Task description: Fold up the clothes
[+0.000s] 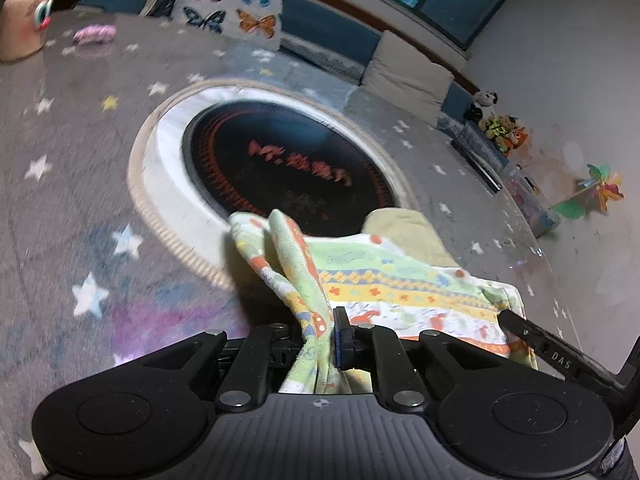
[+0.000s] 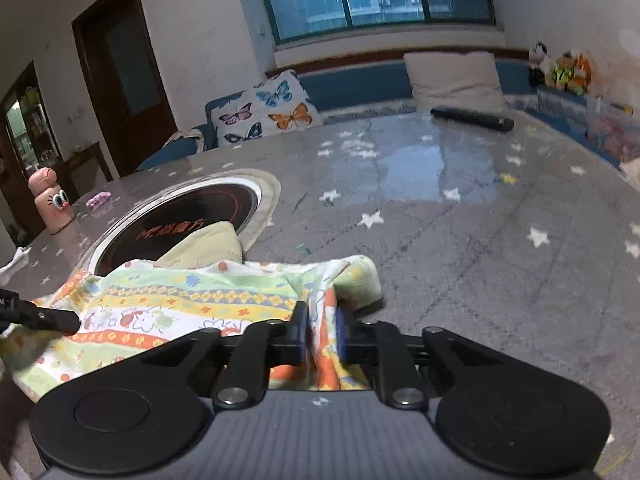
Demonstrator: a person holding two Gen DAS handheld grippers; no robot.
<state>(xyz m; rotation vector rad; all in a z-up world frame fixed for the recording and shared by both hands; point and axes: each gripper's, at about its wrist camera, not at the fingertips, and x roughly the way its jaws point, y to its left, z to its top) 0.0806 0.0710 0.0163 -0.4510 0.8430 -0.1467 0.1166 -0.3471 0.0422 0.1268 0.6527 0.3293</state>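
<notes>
Both-gripper hold on a small patterned garment [image 2: 192,300] during a fold. We see the left gripper [image 1: 320,336] clenched on a bunched corner of the cloth, which rises in a ridge ahead of its fingers, and the right gripper [image 2: 322,336] clenched on the opposite corner, with the blue pads [image 2: 302,334] pinching the orange-and-white fabric. The garment lies across the near part of the star-printed table [image 2: 440,240], its far edge touching the round inset cooktop [image 2: 192,208]; a plain yellow-green part of it [image 2: 208,244] overlaps the cooktop's rim. We judge the step in hand to be carrying the two held corners over the body of the cloth. To do it well, we would keep both grips firm, hold the edge between them taut so that no slack sags, move the two grippers together at one height, and lay the edge down square on the far hem before letting go. The left-hand bunch looks thick, so we would expect it to need smoothing after release.
</notes>
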